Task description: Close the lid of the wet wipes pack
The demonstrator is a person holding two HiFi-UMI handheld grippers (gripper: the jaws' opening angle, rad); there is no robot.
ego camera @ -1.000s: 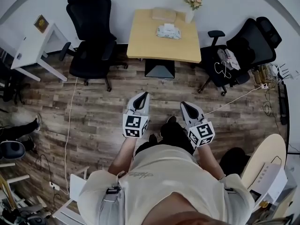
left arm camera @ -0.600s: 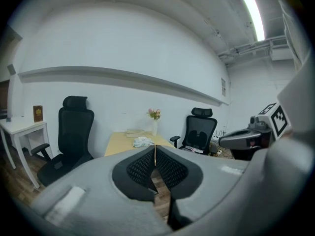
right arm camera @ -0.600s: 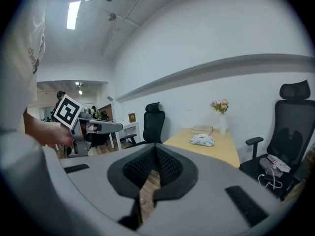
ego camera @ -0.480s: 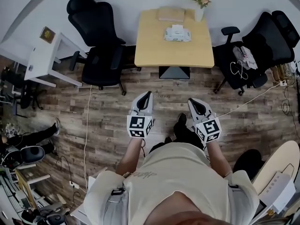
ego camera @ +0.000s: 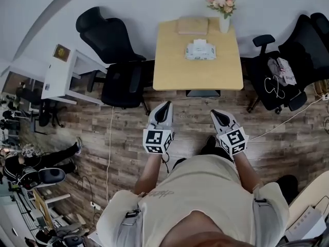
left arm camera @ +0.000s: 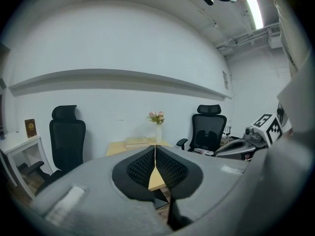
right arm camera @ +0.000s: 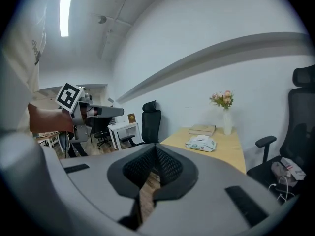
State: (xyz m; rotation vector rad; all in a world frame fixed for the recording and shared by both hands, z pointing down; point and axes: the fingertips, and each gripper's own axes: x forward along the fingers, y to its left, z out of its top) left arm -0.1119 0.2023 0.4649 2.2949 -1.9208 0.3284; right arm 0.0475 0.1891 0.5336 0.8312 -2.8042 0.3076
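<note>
The wet wipes pack [ego camera: 200, 49] is being left on the table [ego camera: 175, 71], well apart from both grippers; its lid looks up. The left gripper [ego camera: 163, 108] & right gripper [ego camera: 216, 116] are being held out front w/ jaws pressed together on nothing, prob. because nothing is within reach yet.

The right gripper [right arm camera: 155, 146] has its two jaws pressed together, with nothing between them. Beyond them stands a wooden table [right arm camera: 231, 151], well apart. On it lie a wet wipes pack [right arm camera: 201, 143], a flat book [right arm camera: 203, 129] and a vase of flowers [right arm camera: 225, 113]. A hand holds the left gripper [right arm camera: 118, 111] at the left.
</note>
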